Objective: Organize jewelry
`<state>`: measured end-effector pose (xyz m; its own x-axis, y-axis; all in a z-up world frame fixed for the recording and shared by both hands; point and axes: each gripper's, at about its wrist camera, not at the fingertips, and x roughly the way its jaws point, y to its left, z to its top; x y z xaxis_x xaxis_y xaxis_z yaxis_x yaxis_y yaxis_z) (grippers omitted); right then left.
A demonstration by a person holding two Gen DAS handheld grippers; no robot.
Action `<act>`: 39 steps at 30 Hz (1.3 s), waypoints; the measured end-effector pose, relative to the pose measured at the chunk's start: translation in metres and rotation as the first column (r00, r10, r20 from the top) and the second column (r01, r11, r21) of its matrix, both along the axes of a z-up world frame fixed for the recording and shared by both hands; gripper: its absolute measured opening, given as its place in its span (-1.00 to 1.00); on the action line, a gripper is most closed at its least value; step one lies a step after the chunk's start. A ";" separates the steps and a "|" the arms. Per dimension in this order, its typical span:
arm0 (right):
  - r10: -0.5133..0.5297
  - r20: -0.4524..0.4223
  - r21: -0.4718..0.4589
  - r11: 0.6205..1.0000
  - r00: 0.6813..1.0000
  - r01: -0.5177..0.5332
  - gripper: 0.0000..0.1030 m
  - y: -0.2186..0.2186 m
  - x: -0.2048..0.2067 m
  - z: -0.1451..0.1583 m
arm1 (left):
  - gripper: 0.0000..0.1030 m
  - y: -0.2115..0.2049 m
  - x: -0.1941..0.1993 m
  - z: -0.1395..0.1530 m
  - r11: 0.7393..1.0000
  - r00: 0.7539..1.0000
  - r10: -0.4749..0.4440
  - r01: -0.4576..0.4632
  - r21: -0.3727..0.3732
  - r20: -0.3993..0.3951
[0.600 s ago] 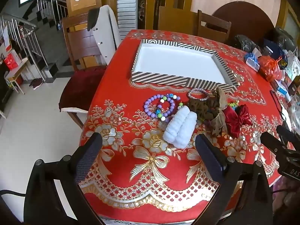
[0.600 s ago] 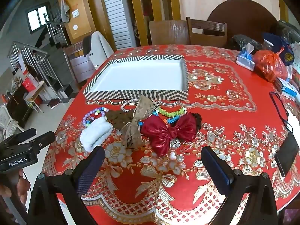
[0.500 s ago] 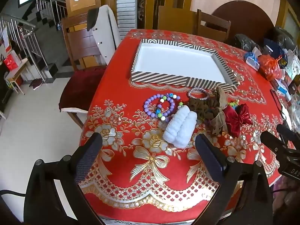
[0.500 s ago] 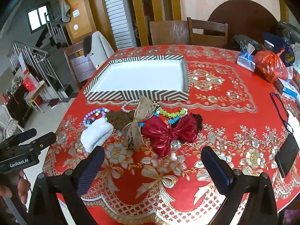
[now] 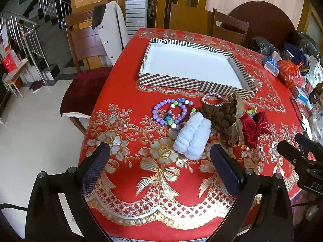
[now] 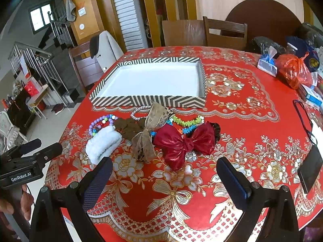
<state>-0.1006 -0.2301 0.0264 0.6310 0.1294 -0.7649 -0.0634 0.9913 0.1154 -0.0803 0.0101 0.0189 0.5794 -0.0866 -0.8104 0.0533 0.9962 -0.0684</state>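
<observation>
A striped tray (image 5: 177, 81) (image 6: 147, 101) with a white inside stands on the red tablecloth. In front of it lies a pile: purple bead bracelets (image 5: 161, 111) (image 6: 101, 121), a white fluffy scrunchie (image 5: 192, 138) (image 6: 103, 144), a silver bracelet (image 5: 212, 99), a brown scrunchie (image 5: 219, 115) (image 6: 129, 129), a tan ribbon bow (image 6: 151, 125), a red bow (image 5: 254, 127) (image 6: 181, 143) and green and blue bead bands (image 6: 187, 121). My left gripper (image 5: 159, 162) is open and empty, near the white scrunchie. My right gripper (image 6: 164, 171) is open and empty, near the red bow.
Chairs stand on the table's left and far sides. Bags, a tissue pack (image 6: 266, 64) and boxes crowd the right edge, with a phone (image 6: 309, 168) and a lanyard. The table edge runs close below both grippers.
</observation>
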 end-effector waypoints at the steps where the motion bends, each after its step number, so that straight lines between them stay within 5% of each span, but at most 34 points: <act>1: 0.005 -0.011 -0.003 1.000 1.000 -0.005 0.98 -0.005 0.006 -0.005 | 0.94 0.000 0.001 0.000 1.000 1.000 -0.002 0.002 0.001 -0.001; 9: -0.009 -0.032 -0.037 0.999 0.999 0.008 0.98 -0.014 0.009 -0.011 | 0.94 -0.006 0.005 -0.005 0.999 0.999 -0.032 0.032 -0.001 -0.021; 35: -0.040 -0.084 0.060 0.997 0.996 0.045 0.95 -0.049 0.022 -0.017 | 0.94 -0.055 0.047 -0.045 0.985 0.979 -0.158 0.165 0.048 -0.126; 37: -0.040 -0.084 0.060 0.997 0.996 0.045 0.95 -0.050 0.023 -0.018 | 0.70 -0.058 0.050 -0.048 0.983 0.977 -0.171 0.178 0.040 -0.126; 39: -0.039 -0.089 0.061 0.997 0.995 0.044 0.95 -0.049 0.025 -0.019 | -0.08 -0.063 0.056 -0.054 0.979 0.972 -0.183 0.194 0.059 -0.150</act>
<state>-0.0754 -0.2795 0.0076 0.5680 0.1541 -0.8085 -0.0094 0.9835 0.1809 -0.0248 -0.0530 -0.0347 0.4357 -0.1206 -0.8920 0.2353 0.9718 -0.0165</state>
